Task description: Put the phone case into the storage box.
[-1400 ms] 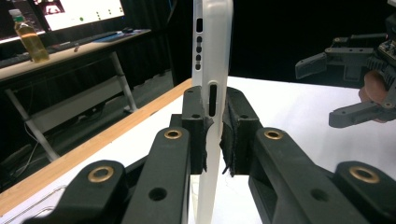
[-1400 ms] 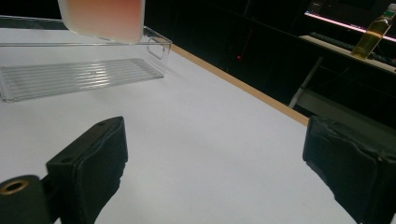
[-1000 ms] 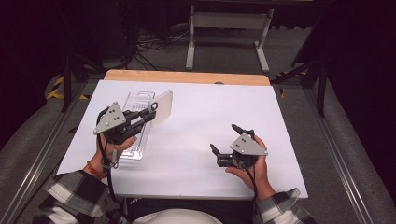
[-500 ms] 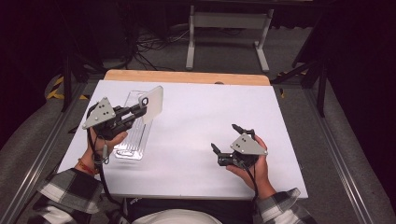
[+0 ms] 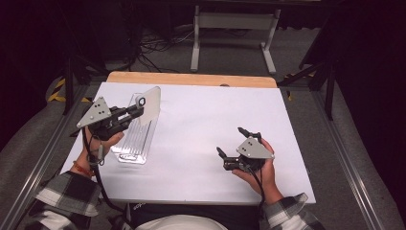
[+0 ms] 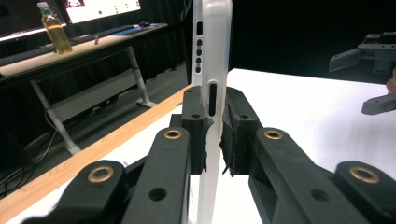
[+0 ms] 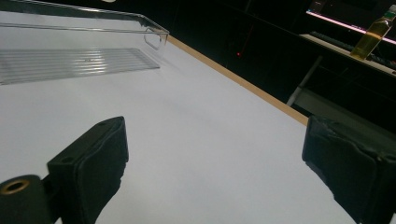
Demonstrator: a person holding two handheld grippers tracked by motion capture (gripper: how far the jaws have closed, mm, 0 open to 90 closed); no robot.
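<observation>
White tabletop is lying under both tongs. Left tongs are pinching a thin, frosted white plastic phone case by its edge, with its long side standing up. A clear, ribbed plastic tray is sitting right below them. Right tongs are waiting wide and empty, well apart.

My left gripper clamps the lower edge of a translucent white phone case, which stands upright on edge between the pads, side cut-outs facing me. Beneath lies the white desk. Far right of the gripper, my other gripper appears. Far left, a bottle stands on a bench.
</observation>
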